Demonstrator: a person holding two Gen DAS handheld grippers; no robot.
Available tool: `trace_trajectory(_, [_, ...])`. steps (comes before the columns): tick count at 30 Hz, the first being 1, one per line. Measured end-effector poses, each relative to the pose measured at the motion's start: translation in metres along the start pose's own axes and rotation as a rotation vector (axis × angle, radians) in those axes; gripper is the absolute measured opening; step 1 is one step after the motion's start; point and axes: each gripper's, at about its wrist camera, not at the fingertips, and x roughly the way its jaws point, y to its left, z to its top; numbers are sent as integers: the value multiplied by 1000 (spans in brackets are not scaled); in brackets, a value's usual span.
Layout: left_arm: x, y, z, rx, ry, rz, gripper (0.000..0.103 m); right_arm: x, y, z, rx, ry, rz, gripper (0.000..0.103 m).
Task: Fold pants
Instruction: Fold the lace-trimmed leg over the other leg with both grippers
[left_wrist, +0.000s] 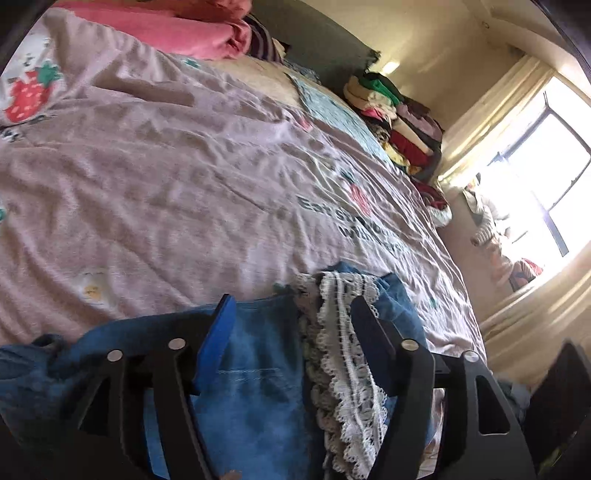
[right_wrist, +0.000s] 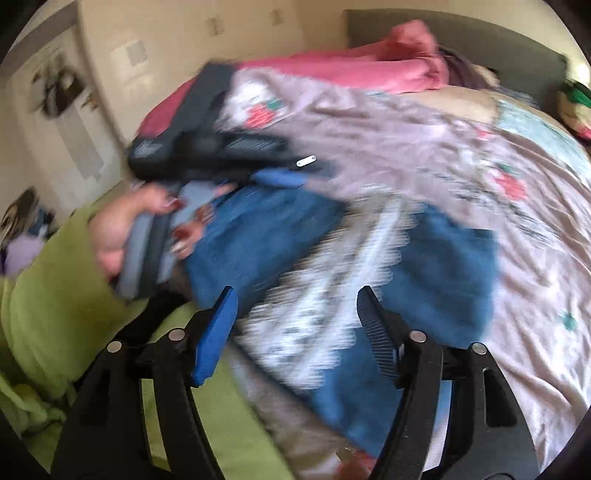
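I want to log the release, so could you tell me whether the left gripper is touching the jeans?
Cannot tell: in the left wrist view the left gripper stands open over the jeans, no gap showing.

Pink-lilac bedspread (left_wrist: 184, 177) with strawberry print (left_wrist: 27, 94) and dark lettering, wrinkled. Pink blanket (left_wrist: 177, 29) bunched at far end against grey headboard (left_wrist: 317, 48). Stack of folded clothes (left_wrist: 402, 122) at bed's far edge beside wall. Bright window (left_wrist: 546, 177) on right, clutter on sill. Right wrist view blurred: pale cabinet doors (right_wrist: 122, 70) on left.
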Motion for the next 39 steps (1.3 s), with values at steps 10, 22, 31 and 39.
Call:
trace_trajectory(10, [61, -12, 20, -13, 144, 8, 78, 15, -79, 14, 143, -10, -88, 63])
trace_trajectory(22, [85, -21, 17, 2, 141, 22, 77, 66, -102, 27, 109, 50, -87, 63])
trace_trajectory(31, [51, -42, 10, 67, 58, 3, 22, 63, -99, 25, 129, 28, -69, 66])
trace_trajectory(39, [53, -37, 4, 111, 66, 118, 29, 86, -85, 24, 23, 95, -182, 68])
